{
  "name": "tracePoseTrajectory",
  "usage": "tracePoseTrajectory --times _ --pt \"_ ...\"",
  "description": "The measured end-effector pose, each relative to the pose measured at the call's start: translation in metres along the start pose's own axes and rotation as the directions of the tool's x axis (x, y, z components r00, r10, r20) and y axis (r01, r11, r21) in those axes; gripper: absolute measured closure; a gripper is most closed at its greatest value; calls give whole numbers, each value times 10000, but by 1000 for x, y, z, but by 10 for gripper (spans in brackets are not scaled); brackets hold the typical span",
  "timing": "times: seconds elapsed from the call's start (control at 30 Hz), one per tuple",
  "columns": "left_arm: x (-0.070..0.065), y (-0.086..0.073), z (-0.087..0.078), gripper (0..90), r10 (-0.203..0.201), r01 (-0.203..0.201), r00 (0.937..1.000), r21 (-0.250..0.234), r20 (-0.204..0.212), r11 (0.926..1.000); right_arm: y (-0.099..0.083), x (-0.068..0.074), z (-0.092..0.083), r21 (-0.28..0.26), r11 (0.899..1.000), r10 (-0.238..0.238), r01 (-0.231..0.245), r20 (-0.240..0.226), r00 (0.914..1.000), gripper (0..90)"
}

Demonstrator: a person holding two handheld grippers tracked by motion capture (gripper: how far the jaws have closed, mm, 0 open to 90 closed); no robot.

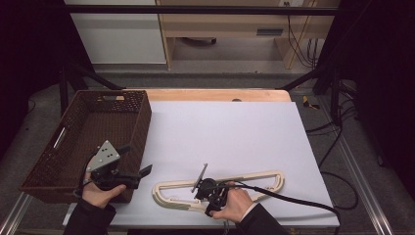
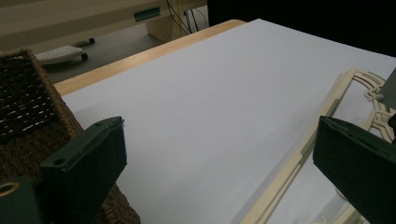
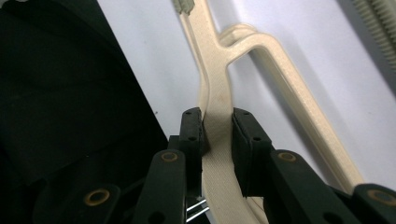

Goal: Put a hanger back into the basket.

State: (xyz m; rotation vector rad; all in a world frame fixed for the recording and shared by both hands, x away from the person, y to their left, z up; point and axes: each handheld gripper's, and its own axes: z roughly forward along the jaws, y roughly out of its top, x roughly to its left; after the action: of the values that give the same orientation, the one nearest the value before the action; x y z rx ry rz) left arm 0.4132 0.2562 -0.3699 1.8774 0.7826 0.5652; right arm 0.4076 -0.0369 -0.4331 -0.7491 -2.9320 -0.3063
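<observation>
Two grippers noted: right gripper [image 3: 217, 135] clamps the cream hanger [image 1: 244, 177]; left gripper [image 1: 128, 177] gapes wide beside the basket [image 1: 78, 147]. Thin, off-centre hold; hanger may twist free.

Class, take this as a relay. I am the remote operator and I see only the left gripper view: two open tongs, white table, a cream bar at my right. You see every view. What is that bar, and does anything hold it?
Observer: It is a cream plastic hanger, lying flat on the white table near its front edge.
Operator: Does anything hold it?
Observer: Yes, the right tongs are shut on one of its bars.
Operator: And the brown weave at my left?
Observer: A brown wicker basket at the table's left edge; the left tongs hover by its near right corner.
</observation>
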Motion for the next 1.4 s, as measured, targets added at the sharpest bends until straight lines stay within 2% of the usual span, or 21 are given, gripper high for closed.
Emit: tracePoseTrajectory --times 0.1,0.23,0.4,0.47,0.53,0.57,0.67,0.8,0.9,0.93,1.0,1.1,1.13,1.17,1.2,1.33,1.37,1.4 --pt "0 0 0 26 15 -15 10000 9 0 10000 0 -2 -2 -94 10000 28 -28 42 10000 752" --pt "0 1 -1 26 14 -14 10000 -31 -5 10000 0 -3 -9 -108 9999 64 -66 -157 9999 753" --pt "-1 2 -2 26 65 -64 10000 -108 25 9999 -1 -6 -19 -218 9998 -6 5 -51 10000 753" --pt "-1 2 -3 26 91 -90 10000 -134 29 9999 -1 -9 -31 -288 9996 55 -55 -2 10000 754" --pt "-2 3 -4 26 95 -94 9999 -168 45 9998 -1 -10 -35 -341 9994 76 -75 44 10000 754" --pt "-2 3 -5 26 123 -123 9999 -205 38 9997 0 -12 -45 -449 9989 118 -113 107 9999 754" --pt "-2 5 -6 26 175 -174 9998 -248 52 9995 0 -14 -58 -616 9981 54 -44 168 9998 754" --pt "-6 8 -8 26 403 -400 9992 -292 86 9988 2 -18 -71 -784 9969 102 -85 212 9997 754" --pt "-14 12 -8 26 966 -964 9952 -121 124 9953 3 -23 -85 -844 9964 38 -14 273 9996 754" --pt "-14 12 -8 26 966 -964 9952 -121 124 9953 3 -23 -85 -844 9964 38 -14 273 9996 754" --pt "-22 16 -5 27 1706 -1706 9853 47 43 9853 4 -25 -96 -898 9960 15 8 256 9997 753" --pt "-33 21 -2 27 2353 -2358 9718 285 182 9714 5 -26 -105 -940 9955 -91 114 251 9996 753" --pt "-33 21 -2 27 2353 -2358 9718 285 182 9714 4 -26 -108 -935 9953 -215 235 225 9995 753" --pt "-41 25 0 27 2796 -2813 9592 439 417 9586 4 -26 -111 -989 9947 -263 285 226 9994 753" --pt "-45 28 1 27 3069 -3094 9504 508 505 9496 4 -25 -115 -983 9947 -287 308 229 9993 753" --pt "-61 40 8 32 3838 -3901 9194 743 857 9178 4 -26 -126 -1014 9944 -287 303 171 9994 753" --pt "-61 40 8 32 3838 -3901 9194 743 857 9178 4 -26 -126 -1014 9944 -287 303 171 9994 753" --pt "-65 44 11 32 4063 -4146 9084 880 987 9057 4 -26 -127 -1071 9933 -421 440 197 9989 753"
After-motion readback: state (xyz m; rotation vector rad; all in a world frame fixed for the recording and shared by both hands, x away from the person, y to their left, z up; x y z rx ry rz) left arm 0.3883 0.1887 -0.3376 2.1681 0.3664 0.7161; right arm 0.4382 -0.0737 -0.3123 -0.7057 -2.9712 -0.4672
